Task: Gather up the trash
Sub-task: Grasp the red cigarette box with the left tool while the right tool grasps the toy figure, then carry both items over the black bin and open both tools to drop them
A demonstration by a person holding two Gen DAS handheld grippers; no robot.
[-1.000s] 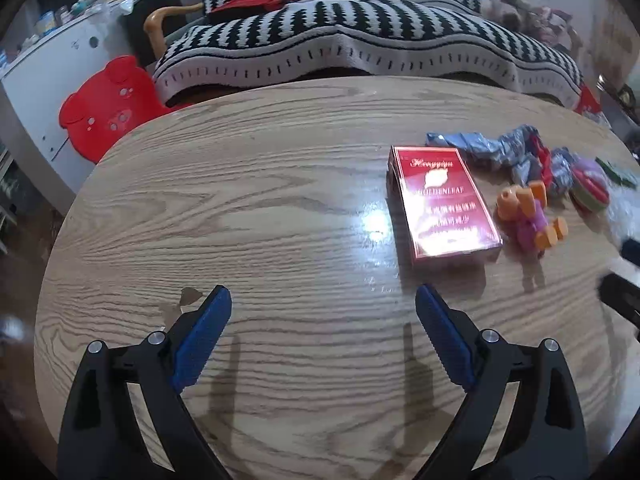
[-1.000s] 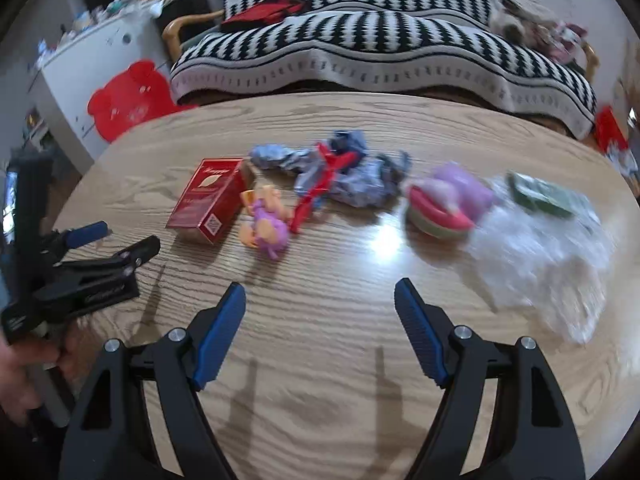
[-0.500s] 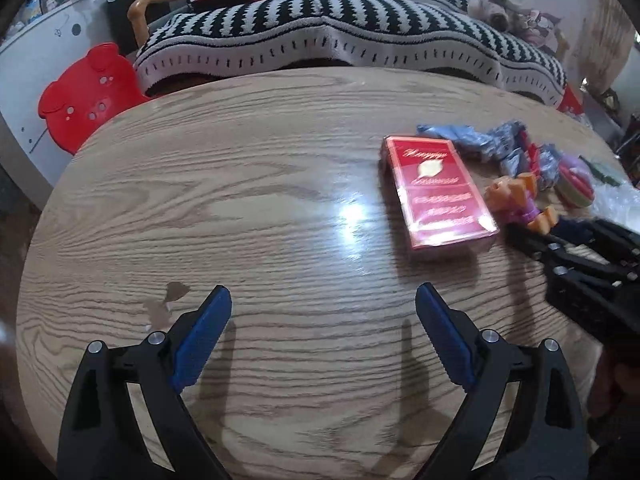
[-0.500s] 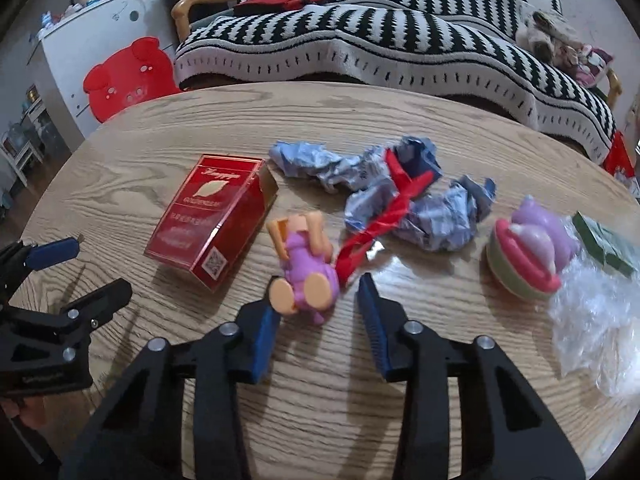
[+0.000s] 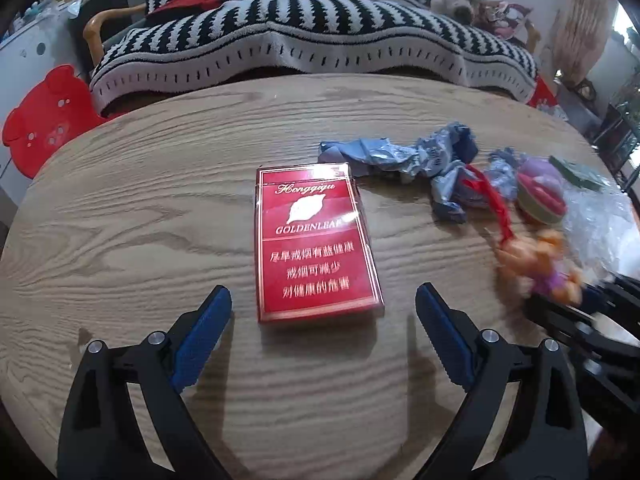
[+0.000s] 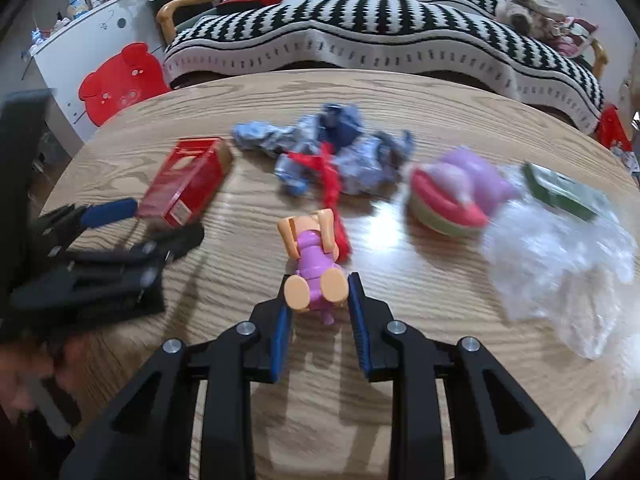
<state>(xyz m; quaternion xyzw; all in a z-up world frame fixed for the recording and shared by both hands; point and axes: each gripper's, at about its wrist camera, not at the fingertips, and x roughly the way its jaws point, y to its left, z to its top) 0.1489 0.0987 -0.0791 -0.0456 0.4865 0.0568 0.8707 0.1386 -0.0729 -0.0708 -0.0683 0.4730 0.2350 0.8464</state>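
Right hand-held gripper (image 6: 316,312): blue pads clenched on the feet of a small orange-and-purple plastic figurine (image 6: 314,252), which lies on the round wood-grain counter (image 6: 400,92), body pointing ahead of the fingertips. Judgement: the grip is only at the foot end, so lift slowly and level or the toy may pivot out. A red ribbon (image 6: 326,176) runs from beside the figurine ahead into crumpled blue-grey foil wrappers (image 6: 340,148); it may drag.

Left hand-held gripper (image 5: 322,312): released, jaws wide, hovering. Flat red glossy cigarette pack (image 5: 314,240) lies just ahead, centred between the pads, lengthwise. Judgement: come down straddling its long sides before closing.
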